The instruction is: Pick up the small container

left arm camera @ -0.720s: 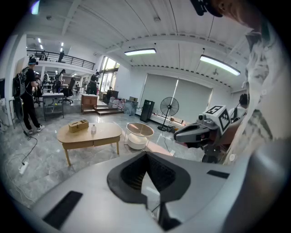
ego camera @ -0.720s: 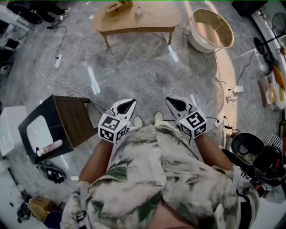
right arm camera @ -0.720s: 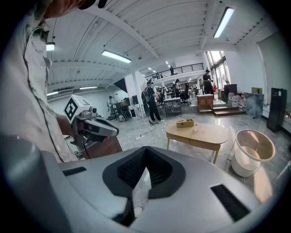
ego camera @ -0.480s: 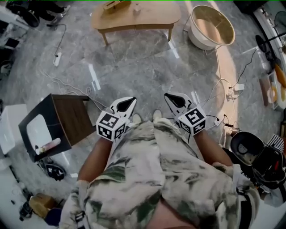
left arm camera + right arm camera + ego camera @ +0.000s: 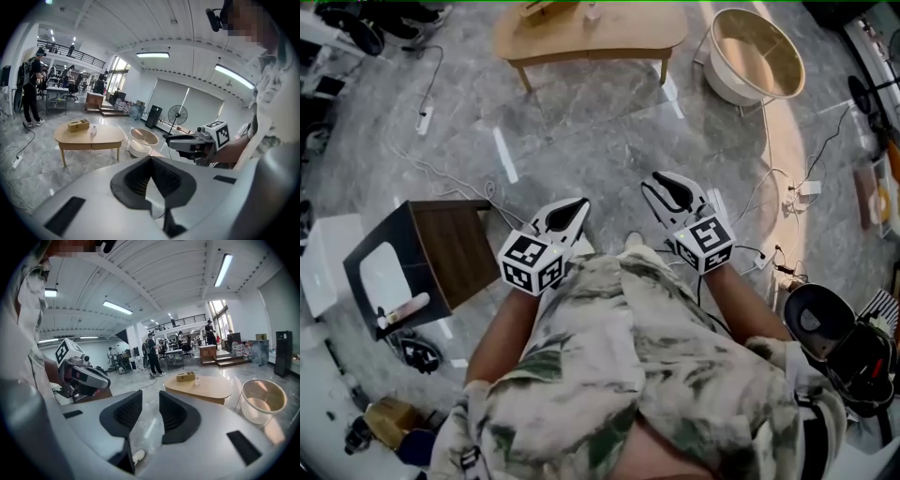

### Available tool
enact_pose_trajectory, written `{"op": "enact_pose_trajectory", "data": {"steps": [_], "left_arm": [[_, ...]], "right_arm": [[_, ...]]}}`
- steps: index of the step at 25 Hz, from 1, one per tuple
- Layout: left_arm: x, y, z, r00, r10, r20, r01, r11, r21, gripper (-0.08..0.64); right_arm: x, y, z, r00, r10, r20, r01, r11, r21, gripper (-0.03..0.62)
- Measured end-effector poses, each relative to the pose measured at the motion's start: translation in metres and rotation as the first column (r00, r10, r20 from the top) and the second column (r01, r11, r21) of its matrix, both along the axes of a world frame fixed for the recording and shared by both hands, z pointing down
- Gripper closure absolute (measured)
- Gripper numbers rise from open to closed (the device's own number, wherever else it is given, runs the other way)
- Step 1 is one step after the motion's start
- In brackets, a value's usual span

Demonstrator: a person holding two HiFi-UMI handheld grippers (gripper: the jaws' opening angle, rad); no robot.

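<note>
**Container far off on the counter, both grippers empty**

The left gripper (image 5: 572,210) is held low in front of the person's body, its jaws pressed together at the tips with nothing between them. To take the container with this one, it would have to spread first.

The small container (image 5: 592,13) stands upright on the wooden counter (image 5: 609,39) across the floor, well apart from both grippers. It is near the middle of the top, just to the right of a wooden box (image 5: 546,9). It looks like a small, pale, see-through bottle with a narrower top. It is too small here to tell more.

The right gripper (image 5: 661,186) has its jaws spread and holds nothing, so it seems the readier of the two. The step in hand looks like the approach:

- walk up to the counter's near edge
- come in level from the side away from the box
- close around the body, not the cap

A light, narrow bottle may tip if one jaw touches it first.
</note>
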State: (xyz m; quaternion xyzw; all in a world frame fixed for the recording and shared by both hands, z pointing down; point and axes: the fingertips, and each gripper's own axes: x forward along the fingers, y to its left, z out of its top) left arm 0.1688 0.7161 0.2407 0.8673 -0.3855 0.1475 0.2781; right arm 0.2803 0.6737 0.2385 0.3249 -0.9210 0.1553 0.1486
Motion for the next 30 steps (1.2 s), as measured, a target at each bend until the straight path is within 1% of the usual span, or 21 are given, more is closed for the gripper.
{"op": "enact_pose_trajectory", "data": {"steps": [2,3,4,6,8,10,13,15,17,21,25,30], "left_arm": [[-0.009,-0.014,0.004,1.000,0.008,-0.014,-0.008,1.000,0.001,0.538],[-0.016,-0.023,0.007,1.000,0.012,-0.023,-0.012,1.000,0.001,0.538],[-0.022,-0.032,0.009,0.999,0.018,-0.031,-0.018,1.000,0.000,0.538],[-0.038,-0.053,0.012,0.998,0.037,-0.043,-0.037,0.999,0.001,0.538],[-0.058,-0.076,0.011,0.997,0.068,-0.041,-0.068,0.998,0.012,0.538],[-0.080,-0.098,0.009,0.994,0.101,-0.031,-0.100,0.995,0.029,0.538],[-0.115,-0.128,0.008,0.990,0.138,-0.026,-0.137,0.990,0.042,0.538],[-0.138,-0.148,0.008,0.987,0.157,-0.027,-0.155,0.987,0.043,0.538],[-0.160,-0.166,0.012,0.985,0.167,-0.032,-0.166,0.986,0.033,0.538],[-0.196,-0.193,0.023,0.984,0.170,-0.052,-0.170,0.985,0.008,0.538],[-0.207,-0.208,0.028,0.983,0.164,-0.083,-0.166,0.986,-0.010,0.538],[-0.197,-0.235,0.037,0.982,0.156,-0.105,-0.161,0.986,-0.036,0.538]], "right_arm": [[-0.008,-0.018,0.003,1.000,0.011,-0.013,-0.011,1.000,0.010,0.457],[-0.014,-0.027,0.005,1.000,0.017,-0.024,-0.016,1.000,0.017,0.426],[-0.019,-0.037,0.007,0.999,0.026,-0.035,-0.026,0.999,0.024,0.410],[-0.030,-0.059,0.009,0.997,0.063,-0.051,-0.062,0.998,0.032,0.399],[-0.047,-0.082,0.011,0.993,0.103,-0.062,-0.101,0.994,0.029,0.377],[-0.068,-0.104,0.013,0.989,0.125,-0.082,-0.123,0.992,0.030,0.359],[-0.102,-0.137,0.012,0.983,0.147,-0.112,-0.142,0.989,0.049,0.347],[-0.123,-0.161,0.012,0.979,0.167,-0.116,-0.163,0.986,0.044,0.337],[-0.142,-0.185,0.013,0.975,0.188,-0.115,-0.186,0.982,0.030,0.333],[-0.175,-0.224,0.014,0.970,0.214,-0.118,-0.211,0.977,0.038,0.337],[-0.190,-0.245,0.013,0.968,0.215,-0.132,-0.211,0.977,0.041,0.344],[-0.191,-0.283,0.025,0.971,0.193,-0.141,-0.190,0.981,0.035,0.344]]}}
